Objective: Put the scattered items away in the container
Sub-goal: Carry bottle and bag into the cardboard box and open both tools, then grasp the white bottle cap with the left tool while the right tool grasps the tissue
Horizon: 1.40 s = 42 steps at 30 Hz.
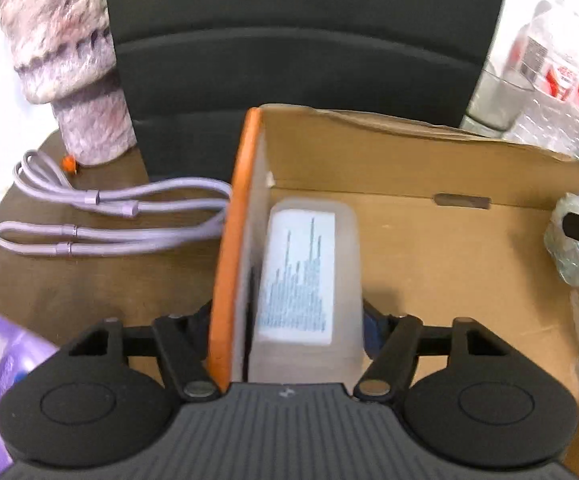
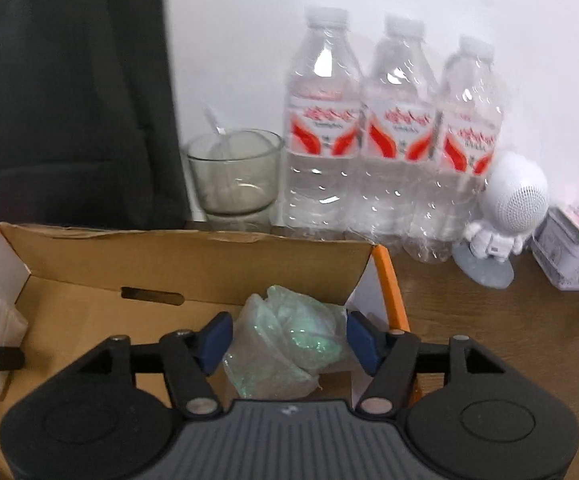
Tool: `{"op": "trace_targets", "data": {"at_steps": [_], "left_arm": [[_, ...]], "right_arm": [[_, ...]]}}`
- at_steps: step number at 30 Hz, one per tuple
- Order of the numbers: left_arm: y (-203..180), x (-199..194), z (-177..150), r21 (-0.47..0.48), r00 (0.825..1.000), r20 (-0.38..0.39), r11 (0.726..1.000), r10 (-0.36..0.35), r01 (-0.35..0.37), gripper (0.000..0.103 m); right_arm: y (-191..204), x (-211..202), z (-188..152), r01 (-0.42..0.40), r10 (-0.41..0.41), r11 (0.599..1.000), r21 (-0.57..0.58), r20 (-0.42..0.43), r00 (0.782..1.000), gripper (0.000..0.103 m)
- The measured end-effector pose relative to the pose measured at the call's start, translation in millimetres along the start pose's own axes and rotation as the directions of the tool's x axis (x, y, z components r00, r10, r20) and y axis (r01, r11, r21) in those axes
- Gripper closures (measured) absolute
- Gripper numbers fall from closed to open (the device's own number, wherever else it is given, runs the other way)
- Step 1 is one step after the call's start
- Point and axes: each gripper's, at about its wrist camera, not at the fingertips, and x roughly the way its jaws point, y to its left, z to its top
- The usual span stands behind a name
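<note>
Released, the left claw [image 1: 289, 320] straddles a frosted plastic bottle [image 1: 309, 280] lying against the cardboard box's [image 1: 429, 152] orange-edged wall. Equally slack, the right claw [image 2: 289, 338] flanks a crinkly greenish bag [image 2: 289, 340] inside. Only the left view shows the lilac cable [image 1: 109, 220] on the wooden bench [image 1: 69, 288]; only the right shows water bottles [image 2: 393, 136].

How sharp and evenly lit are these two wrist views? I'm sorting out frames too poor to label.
Left wrist: edges blown out white, fisheye bends the cardboard box, print on the translucent container smeared unreadable. Right wrist: wall overexposed, water bottles glary and soft, crumpled bag mildly blurred, black corners from the lens.
</note>
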Motion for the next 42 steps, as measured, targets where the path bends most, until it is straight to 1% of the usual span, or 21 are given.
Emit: {"op": "trace_targets", "data": {"at_steps": [1,2,3,4,6,8,10,12,17,19,22,24,26,28,32,34,35,37,38,40,42], "left_arm": [[0.7,-7.8,-3.7,0.001,0.999,0.036,1.000,-0.007,0.007,0.032],[2.4,-16.1,-7.3,-0.003,0.997,0.073,1.000,-0.029,0.029,0.028],[4.8,-24.4,-9.4,-0.011,0.993,0.099,0.998,-0.063,0.064,0.025],[7.8,-33.6,-10.8,-0.030,0.988,0.119,0.994,-0.098,0.102,0.025],[12.3,-54.2,-13.7,-0.065,0.978,0.163,0.987,-0.132,0.145,0.024],[12.2,-77.4,-19.4,-0.051,0.966,0.223,0.989,-0.128,0.142,0.024],[5.8,-102.0,-28.0,-0.012,0.952,0.290,0.995,-0.093,0.100,0.024],[5.2,-122.9,-38.1,0.000,0.938,0.338,0.996,-0.081,0.086,0.022],[17.5,-175.5,-75.9,-0.058,0.894,0.444,0.994,-0.053,0.088,0.022],[21.3,-195.7,-100.2,-0.086,0.879,0.477,0.993,-0.031,0.082,0.021],[19.2,-215.1,-143.5,-0.070,0.862,0.504,0.994,-0.042,0.089,0.020],[14.6,-224.1,-175.6,-0.073,0.856,0.516,0.996,-0.013,0.060,0.020],[7.4,-233.6,-207.3,-0.058,0.848,0.530,0.997,-0.013,0.052,0.020],[0.7,-245.1,-241.5,-0.060,0.845,0.534,0.997,-0.001,0.039,0.020],[-11.1,-264.0,-302.5,-0.038,0.836,0.549,0.998,-0.018,0.046,0.016],[-16.5,-270.3,-323.6,-0.019,0.823,0.568,0.999,-0.016,0.032,0.015],[-18.5,-272.2,-330.9,-0.013,0.821,0.571,1.000,-0.016,0.029,0.014],[-21.6,-276.3,-345.0,-0.005,0.825,0.564,1.000,-0.015,0.022,0.014],[-21.6,-279.0,-352.8,-0.002,0.821,0.571,1.000,-0.018,0.024,0.013],[-20.0,-284.5,-369.1,-0.005,0.812,0.584,1.000,-0.020,0.029,0.010],[-18.5,-289.1,-384.1,-0.010,0.812,0.583,1.000,-0.016,0.027,0.009]], "right_arm": [[0.3,-2.4,-1.9,-0.015,0.015,1.000,-0.001,-0.010,1.000,0.034],[-0.8,-5.2,-2.5,-0.022,0.022,1.000,0.009,-0.021,1.000,0.029],[-2.5,-9.1,-2.0,-0.019,0.019,1.000,0.021,-0.026,0.999,0.029],[-4.4,-14.3,-1.4,-0.019,0.020,0.999,0.034,-0.025,0.999,0.029],[-10.3,-28.4,1.7,-0.042,0.043,0.996,0.084,-0.012,0.999,0.028],[-15.3,-46.5,5.4,-0.073,0.073,0.990,0.119,0.006,0.997,0.026],[-15.4,-66.7,7.4,-0.078,0.075,0.990,0.121,0.029,0.997,0.022],[-15.4,-87.5,6.5,-0.084,0.078,0.989,0.120,0.054,0.996,0.020],[-12.6,-142.6,-12.1,-0.123,0.111,0.985,0.118,0.101,0.989,0.018],[-9.2,-164.8,-28.0,-0.134,0.119,0.984,0.119,0.122,0.985,0.016],[-2.4,-193.6,-57.3,-0.137,0.119,0.982,0.131,0.137,0.983,0.016],[-0.6,-210.9,-80.1,-0.147,0.125,0.978,0.150,0.146,0.981,0.016],[-0.5,-230.1,-108.4,-0.157,0.130,0.973,0.172,0.159,0.979,0.016],[0.1,-247.2,-139.4,-0.160,0.127,0.969,0.190,0.175,0.976,0.016],[12.6,-281.5,-208.2,-0.167,0.137,0.971,0.170,0.175,0.975,0.015],[22.5,-295.9,-235.2,-0.175,0.149,0.976,0.129,0.186,0.971,0.015],[27.6,-301.9,-248.2,-0.167,0.145,0.981,0.103,0.190,0.971,0.015],[35.6,-310.9,-269.9,-0.146,0.133,0.988,0.058,0.194,0.972,0.015],[38.2,-315.4,-278.3,-0.144,0.134,0.989,0.037,0.195,0.972,0.015],[38.4,-326.8,-290.7,-0.145,0.136,0.989,0.032,0.209,0.968,0.015],[35.2,-341.0,-302.7,-0.155,0.140,0.987,0.051,0.226,0.964,0.015]]}}
